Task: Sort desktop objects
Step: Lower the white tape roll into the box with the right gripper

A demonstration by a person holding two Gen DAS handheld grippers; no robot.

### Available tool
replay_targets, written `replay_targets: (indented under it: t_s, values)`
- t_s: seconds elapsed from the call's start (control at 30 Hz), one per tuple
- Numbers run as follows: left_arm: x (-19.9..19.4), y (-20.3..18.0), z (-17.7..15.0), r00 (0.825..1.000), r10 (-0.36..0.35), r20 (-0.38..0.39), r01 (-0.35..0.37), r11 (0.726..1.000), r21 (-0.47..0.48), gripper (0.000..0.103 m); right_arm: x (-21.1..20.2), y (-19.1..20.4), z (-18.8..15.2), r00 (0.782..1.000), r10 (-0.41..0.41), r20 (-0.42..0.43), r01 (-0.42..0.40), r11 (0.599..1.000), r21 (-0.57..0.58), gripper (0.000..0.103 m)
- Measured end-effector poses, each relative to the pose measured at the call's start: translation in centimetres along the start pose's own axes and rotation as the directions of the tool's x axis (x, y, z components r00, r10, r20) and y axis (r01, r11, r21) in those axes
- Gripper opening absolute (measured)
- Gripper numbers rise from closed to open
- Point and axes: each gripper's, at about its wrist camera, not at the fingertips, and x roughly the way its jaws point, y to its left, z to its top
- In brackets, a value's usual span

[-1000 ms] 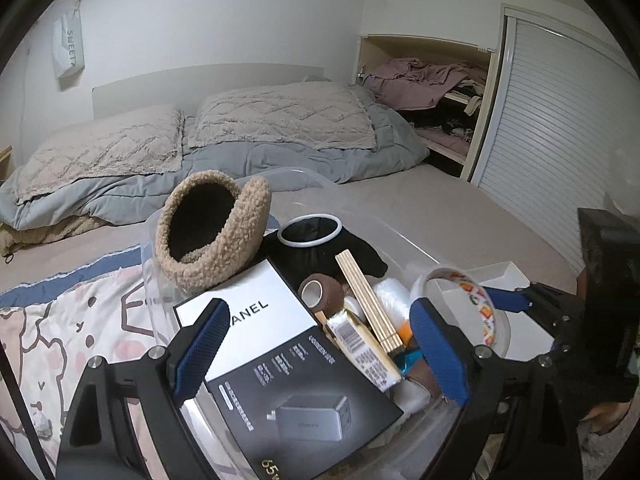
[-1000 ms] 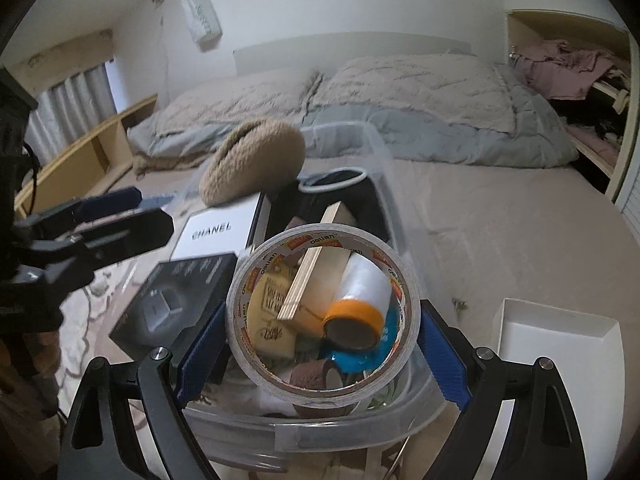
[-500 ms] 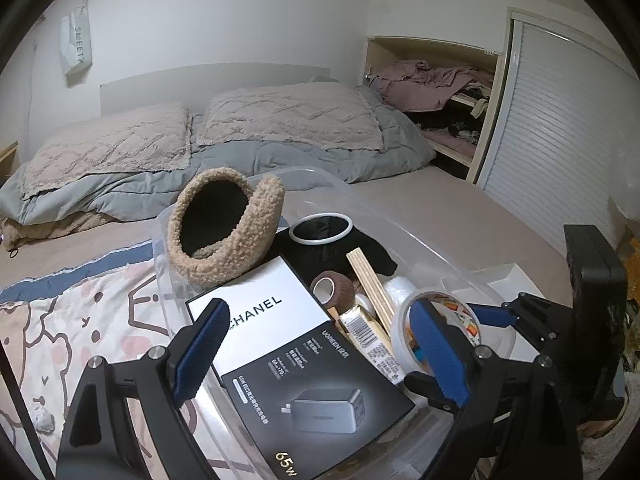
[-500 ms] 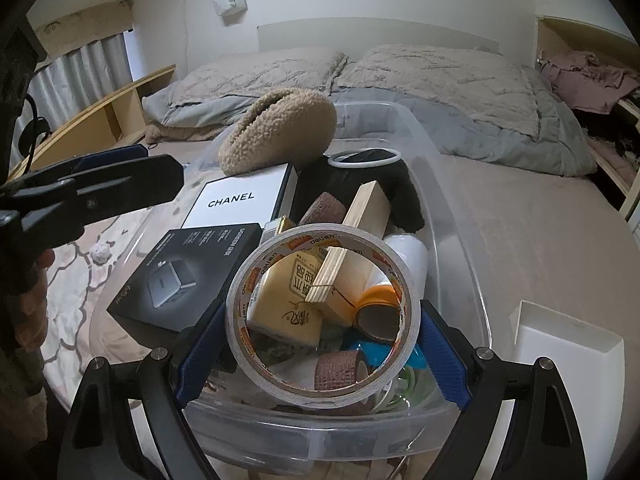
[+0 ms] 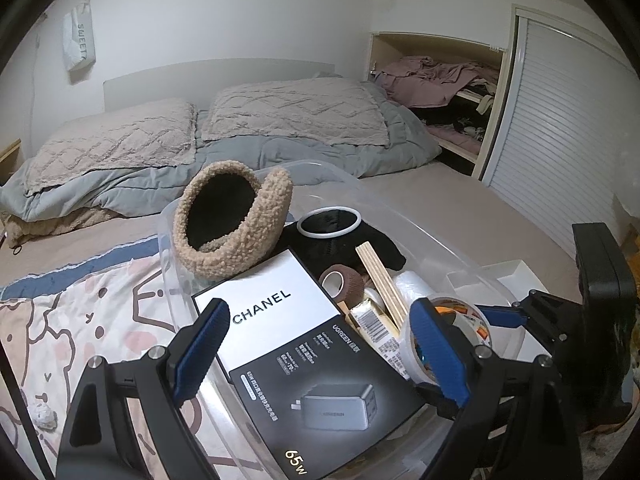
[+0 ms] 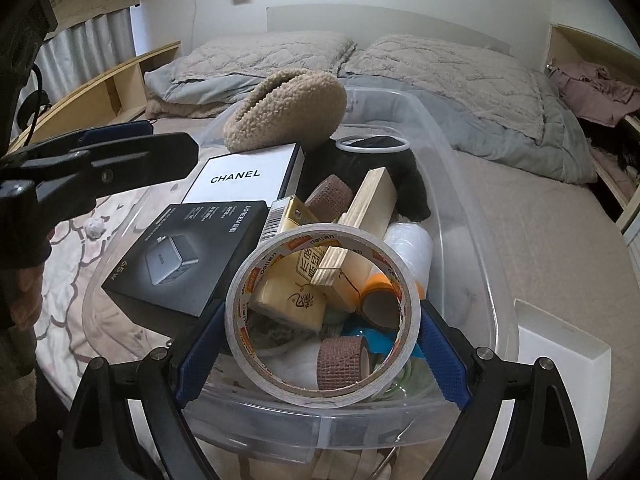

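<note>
Two quilted pillows (image 5: 292,114) lie side by side on a grey duvet (image 5: 248,160) at twelve o'clock. A white bag (image 5: 79,42) hangs on the wall at eleven. At two o'clock an open shelf holds pink clothes (image 5: 436,78), just beside a slatted door (image 5: 560,128). A patterned blanket (image 5: 80,320) covers the bed at eight.

Bed (image 6: 540,248) carries clear bin (image 6: 460,184) (white tray (image 6: 560,344) beside).

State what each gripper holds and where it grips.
The right gripper holds the large clear tape roll, its blue pads pressing the outer rim on opposite sides. The left gripper holds nothing.
</note>
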Motion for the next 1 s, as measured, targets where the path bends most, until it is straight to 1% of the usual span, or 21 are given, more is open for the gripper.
replay_targets:
  t_s: [0.23, 0.4, 0.5, 0.6, 0.67, 0.7, 0.73, 0.77, 0.8, 0.83, 0.87, 1.0]
  values:
    - [-0.1, 0.2, -0.1, 1.0, 0.005, -0.003, -0.005, 1.0, -0.003, 0.092, -0.2, 0.0, 0.1, 0.999, 0.016, -0.028, -0.016, 1.0, -0.019, 0.091]
    - [-0.1, 0.3, -0.1, 1.0, 0.006, -0.002, -0.006, 1.0, -0.003, 0.092, -0.8, -0.3, 0.3, 0.999, 0.038, -0.022, -0.037, 0.999, 0.007, 0.091]
    - [-0.1, 0.3, -0.1, 1.0, 0.004, -0.001, -0.004, 1.0, -0.004, 0.092, -1.4, -0.6, 0.4, 0.999, 0.046, 0.007, -0.047, 0.999, 0.024, 0.091]
    - [-0.2, 0.5, -0.1, 1.0, 0.006, 0.002, -0.006, 1.0, -0.006, 0.092, -2.2, -1.4, 0.8, 0.996, 0.031, 0.084, -0.037, 0.997, 0.07, 0.091]
    - [-0.2, 0.7, -0.1, 1.0, 0.005, 0.003, -0.005, 1.0, -0.007, 0.092, -2.4, -2.1, 1.0, 0.993, 0.038, 0.113, -0.049, 0.994, 0.102, 0.091]
    - [-0.3, 0.8, -0.1, 1.0, 0.006, 0.003, -0.006, 1.0, -0.006, 0.092, -2.4, -2.4, 1.1, 0.992, 0.039, 0.123, -0.054, 0.992, 0.115, 0.088]
    - [-0.3, 0.8, -0.1, 1.0, 0.008, 0.002, -0.008, 1.0, -0.005, 0.092, -2.4, -2.7, 1.2, 0.99, 0.041, 0.135, -0.058, 0.99, 0.126, 0.073]
    - [-0.3, 0.8, -0.1, 1.0, 0.01, 0.002, -0.01, 1.0, -0.003, 0.092, -2.2, -3.0, 1.3, 0.99, 0.044, 0.137, -0.063, 0.989, 0.136, 0.065]
    - [-0.3, 1.0, -0.1, 1.0, 0.012, 0.003, -0.012, 1.0, -0.004, 0.092, -2.0, -3.2, 1.4, 0.99, 0.051, 0.133, -0.071, 0.987, 0.147, 0.055]
    - [-0.2, 0.9, -0.1, 1.0, 0.013, 0.002, -0.013, 1.0, -0.004, 0.092, -1.7, -3.4, 1.6, 0.989, 0.067, 0.13, -0.087, 0.984, 0.155, 0.049]
    - [-0.2, 1.1, -0.1, 1.0, 0.013, 0.001, -0.013, 1.0, -0.005, 0.092, -1.3, -3.5, 1.6, 0.989, 0.08, 0.127, -0.099, 0.983, 0.153, 0.046]
    - [0.0, 1.3, -0.2, 1.0, 0.014, -0.003, -0.014, 1.0, -0.011, 0.092, -0.6, -3.4, 1.5, 0.992, 0.063, 0.109, -0.077, 0.989, 0.13, 0.041]
